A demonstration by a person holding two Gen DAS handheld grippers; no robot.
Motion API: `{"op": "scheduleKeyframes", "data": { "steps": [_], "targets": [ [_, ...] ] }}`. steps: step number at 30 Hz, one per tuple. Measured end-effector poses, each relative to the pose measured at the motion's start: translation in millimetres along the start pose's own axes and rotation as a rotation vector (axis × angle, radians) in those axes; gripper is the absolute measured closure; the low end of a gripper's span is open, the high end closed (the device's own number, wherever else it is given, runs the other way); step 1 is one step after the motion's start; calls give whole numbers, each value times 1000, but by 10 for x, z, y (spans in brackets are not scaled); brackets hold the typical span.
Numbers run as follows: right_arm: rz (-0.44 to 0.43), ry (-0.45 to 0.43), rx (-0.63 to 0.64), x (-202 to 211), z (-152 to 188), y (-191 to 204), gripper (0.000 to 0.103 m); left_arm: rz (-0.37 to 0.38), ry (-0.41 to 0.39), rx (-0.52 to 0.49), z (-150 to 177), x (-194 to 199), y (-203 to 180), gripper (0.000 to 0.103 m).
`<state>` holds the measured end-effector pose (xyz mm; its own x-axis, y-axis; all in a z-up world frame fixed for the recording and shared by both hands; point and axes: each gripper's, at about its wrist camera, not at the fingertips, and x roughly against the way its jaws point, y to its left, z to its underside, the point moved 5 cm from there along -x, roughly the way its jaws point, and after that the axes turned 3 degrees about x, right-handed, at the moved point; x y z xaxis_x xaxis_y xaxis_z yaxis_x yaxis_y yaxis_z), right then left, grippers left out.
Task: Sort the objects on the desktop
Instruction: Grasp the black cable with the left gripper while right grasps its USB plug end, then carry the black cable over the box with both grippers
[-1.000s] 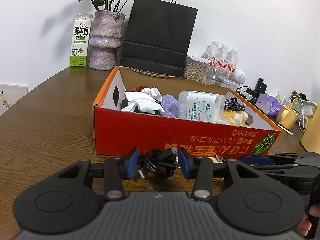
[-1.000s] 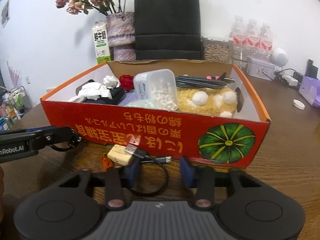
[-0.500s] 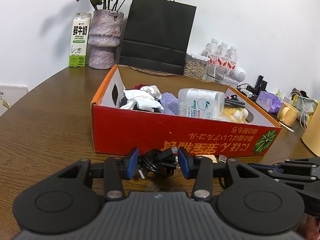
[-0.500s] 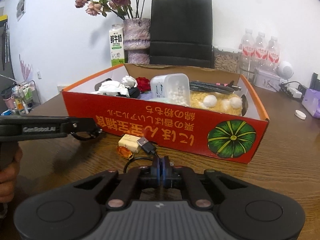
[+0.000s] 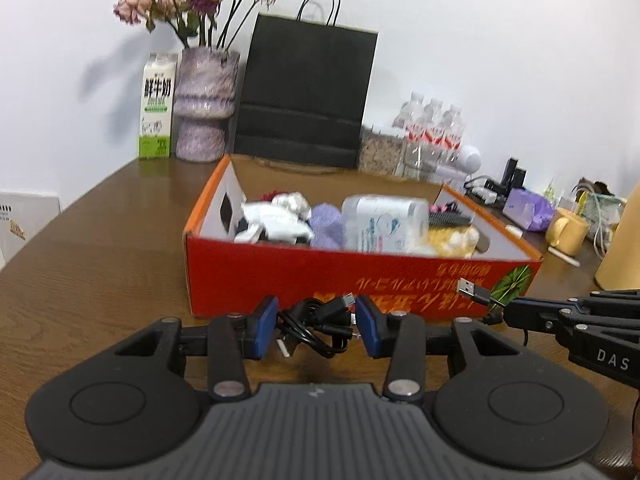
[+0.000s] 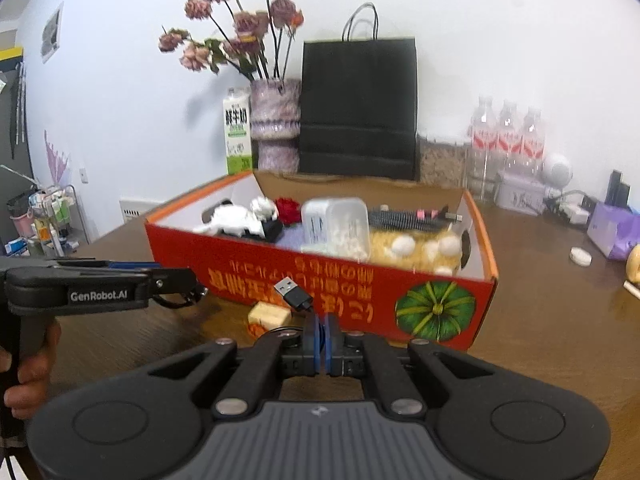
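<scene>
Left wrist view: the left hand-held gripper [image 5: 316, 330] has its blue pads apart, a coiled black cable bundle [image 5: 316, 324] lying on the brown wooden surface [image 5: 100, 264] between them. At twelve o'clock stands the red cardboard box with orange rim [image 5: 320, 276], filled with small items. At three o'clock the right hand-held gripper [image 5: 508, 312] pinches a black USB cable [image 5: 474, 290], plug lifted in front of the box wall.

Right wrist view: the right hand-held gripper [image 6: 321, 340] is clamped together on the black USB cable [image 6: 294, 296], whose plug points toward eleven o'clock. A cream rectangular block [image 6: 269, 314] lies just beside it against the red box [image 6: 360, 300]. The left hand-held gripper [image 6: 188, 286] reaches in from nine o'clock.
</scene>
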<state>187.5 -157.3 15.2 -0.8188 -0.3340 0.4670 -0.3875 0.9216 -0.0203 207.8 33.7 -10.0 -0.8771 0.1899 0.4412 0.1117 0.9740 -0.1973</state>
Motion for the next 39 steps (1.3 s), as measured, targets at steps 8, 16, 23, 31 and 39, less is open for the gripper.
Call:
{"op": "scheduleKeyframes", "data": {
  "steps": [8, 16, 23, 31, 39],
  "targets": [
    [24, -104, 13, 139, -387, -70, 101, 21, -91, -27, -394, 109, -167, 60],
    [69, -144, -12, -36, -685, -326, 101, 12, -150, -24, -767, -64, -288, 60],
    [65, -119, -47, -418, -674, -567, 101, -24, -141, 14, -832, -446, -287, 60],
    [5, -136, -89, -584, -505, -728, 102, -88, -74, -6, -666, -757, -167, 60],
    [11, -84, -108, -692, -386, -767, 97, -104, -45, -45, -555, -831, -188, 59]
  ]
}}
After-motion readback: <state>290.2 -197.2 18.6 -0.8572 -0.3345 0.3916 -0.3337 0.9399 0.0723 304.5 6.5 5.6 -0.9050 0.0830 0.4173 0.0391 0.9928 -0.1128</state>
